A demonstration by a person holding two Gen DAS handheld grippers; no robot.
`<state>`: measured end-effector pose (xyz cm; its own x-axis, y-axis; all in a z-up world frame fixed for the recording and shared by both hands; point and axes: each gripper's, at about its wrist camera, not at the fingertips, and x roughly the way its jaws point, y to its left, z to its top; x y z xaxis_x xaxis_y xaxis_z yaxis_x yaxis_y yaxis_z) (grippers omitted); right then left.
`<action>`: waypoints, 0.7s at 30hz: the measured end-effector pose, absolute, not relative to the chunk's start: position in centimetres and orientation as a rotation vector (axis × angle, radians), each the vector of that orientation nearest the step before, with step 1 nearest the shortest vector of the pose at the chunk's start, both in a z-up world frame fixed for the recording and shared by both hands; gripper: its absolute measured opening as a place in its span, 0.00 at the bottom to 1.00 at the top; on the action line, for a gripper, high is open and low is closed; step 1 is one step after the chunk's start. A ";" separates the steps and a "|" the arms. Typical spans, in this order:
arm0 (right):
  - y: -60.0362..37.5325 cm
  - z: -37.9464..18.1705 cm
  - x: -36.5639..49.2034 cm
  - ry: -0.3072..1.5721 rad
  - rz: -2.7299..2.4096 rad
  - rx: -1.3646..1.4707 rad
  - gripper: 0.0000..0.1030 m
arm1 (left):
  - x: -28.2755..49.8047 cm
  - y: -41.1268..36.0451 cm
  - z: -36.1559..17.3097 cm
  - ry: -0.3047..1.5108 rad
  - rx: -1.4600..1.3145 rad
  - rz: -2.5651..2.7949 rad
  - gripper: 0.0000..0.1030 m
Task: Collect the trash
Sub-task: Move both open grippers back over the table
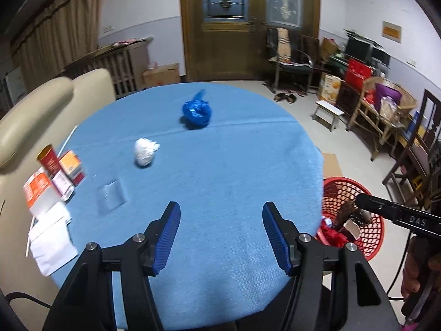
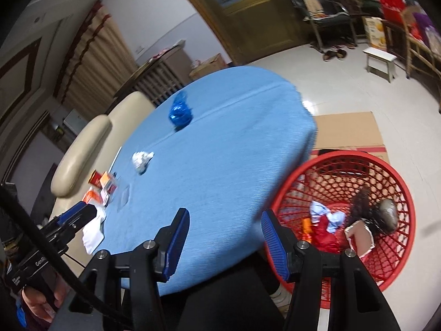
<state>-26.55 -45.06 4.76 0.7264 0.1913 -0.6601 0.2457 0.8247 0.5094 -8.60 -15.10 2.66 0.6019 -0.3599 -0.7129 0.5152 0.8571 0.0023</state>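
A round table with a blue cloth (image 1: 220,171) holds a crumpled blue plastic bag (image 1: 197,111) at the far side and a crumpled white paper ball (image 1: 144,151) nearer, left of centre. A clear flat plastic wrapper (image 1: 111,197) lies near the left. My left gripper (image 1: 220,231) is open and empty above the table's near part. My right gripper (image 2: 224,237) is open and empty over the table's right edge, beside a red mesh basket (image 2: 391,171) on the floor holding several pieces of trash (image 2: 328,220). The bag (image 2: 180,111) and ball (image 2: 141,161) show in the right wrist view too.
Boxes, a red can (image 1: 49,160) and white papers (image 1: 52,245) sit at the table's left edge. A beige sofa (image 1: 41,104) stands behind the table on the left. Cardboard (image 2: 347,129) lies on the floor by the basket. Chairs, a stool (image 1: 328,111) and shelves line the right wall.
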 end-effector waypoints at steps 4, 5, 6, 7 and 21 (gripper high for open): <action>-43.7 5.2 -26.3 0.775 -0.017 0.572 0.57 | -8.3 -12.8 1.7 0.799 0.182 -0.470 0.61; -43.5 5.3 -26.2 0.778 -0.014 0.568 0.57 | -8.1 -12.1 1.3 0.809 0.171 -0.454 0.61; -43.3 5.2 -26.2 0.782 -0.011 0.566 0.57 | -7.9 -11.7 1.0 0.817 0.163 -0.444 0.61; -43.2 5.2 -26.1 0.786 -0.008 0.565 0.57 | -7.6 -10.9 0.6 0.828 0.152 -0.431 0.61; -39.4 5.4 -23.4 0.828 0.063 0.499 0.57 | -5.4 -3.0 -2.4 0.902 0.049 -0.232 0.61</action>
<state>-23.44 -39.35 5.36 0.6811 0.2449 -0.6901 0.1375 0.8829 0.4490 -5.39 -3.01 -2.37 0.5970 -0.1797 -0.7819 0.2206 0.9738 -0.0554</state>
